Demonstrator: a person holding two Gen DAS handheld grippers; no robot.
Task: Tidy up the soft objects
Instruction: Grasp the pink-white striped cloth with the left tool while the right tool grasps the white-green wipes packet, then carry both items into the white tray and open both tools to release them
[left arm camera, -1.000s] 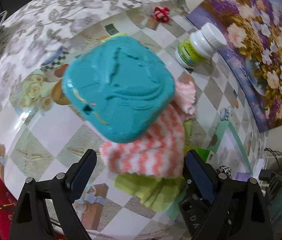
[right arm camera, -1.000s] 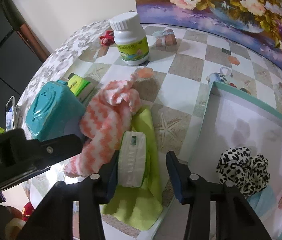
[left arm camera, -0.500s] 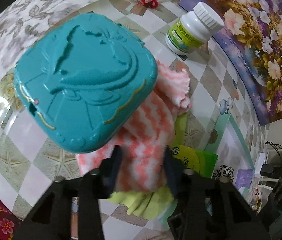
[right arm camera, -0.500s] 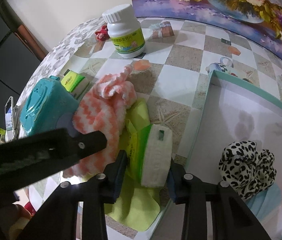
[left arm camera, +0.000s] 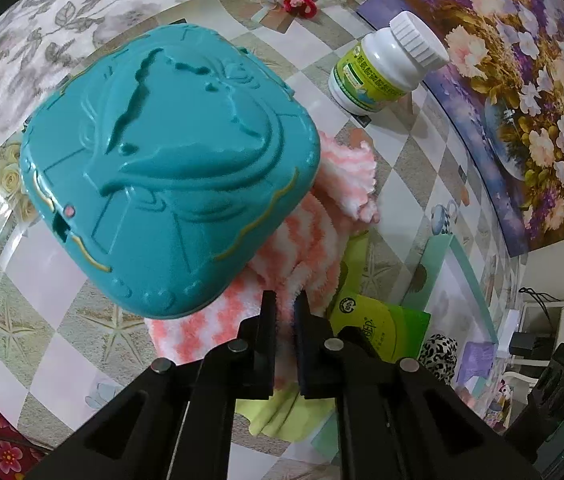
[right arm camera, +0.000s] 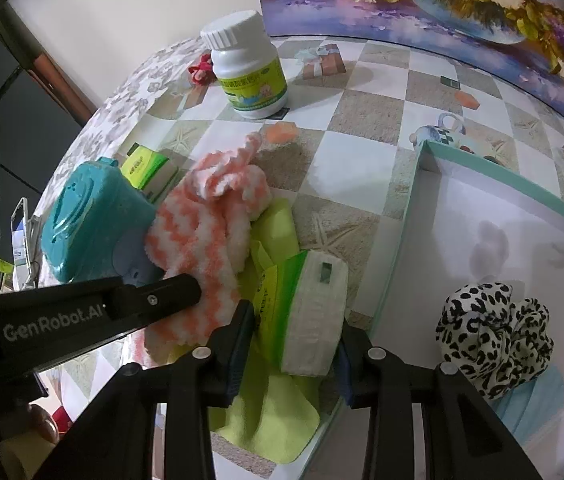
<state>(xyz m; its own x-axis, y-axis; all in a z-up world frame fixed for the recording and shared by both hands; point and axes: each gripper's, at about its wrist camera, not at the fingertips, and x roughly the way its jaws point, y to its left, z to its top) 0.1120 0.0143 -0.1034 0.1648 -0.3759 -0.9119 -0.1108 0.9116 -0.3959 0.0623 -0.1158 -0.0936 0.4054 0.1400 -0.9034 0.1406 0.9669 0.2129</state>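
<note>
At about nine o'clock in the right wrist view sat a teal plastic case [right arm camera: 85, 220], with a small green box [right arm camera: 147, 170] just behind it at ten o'clock. The left gripper [left arm camera: 286, 308] reached in from the nine o'clock side; its jaws had just been closing and now stood pressed nearly together, pinching a fold of the pink-and-white fuzzy cloth [right arm camera: 205, 248]. In the left wrist view that cloth [left arm camera: 314, 248] ran from under the teal case [left arm camera: 169, 168] toward five o'clock, its near edge caught between the pads.

The cloth lay partly over a lime-green cloth [right arm camera: 273, 412] spread on the checkered tablecloth [right arm camera: 362, 112]. At six o'clock the right gripper [right arm camera: 294, 344] had a green-and-white tissue pack [right arm camera: 306, 312] between its jaws, which had been closing; the pads pressed its two sides and the pack sat tilted above the lime cloth.

At twelve o'clock stood a white pill bottle [right arm camera: 247, 68] with a green label, upright, and a small red knot [right arm camera: 199, 70] just to its left. A floral painting [right arm camera: 442, 8] leaned at the back, toward one o'clock.

From three to five o'clock lay a teal-edged tray [right arm camera: 406, 248], its near wall just beside the tissue pack. Inside it, at four o'clock, rested a leopard-print scrunchie [right arm camera: 494, 336], touching a pale blue cloth [right arm camera: 530, 400].
</note>
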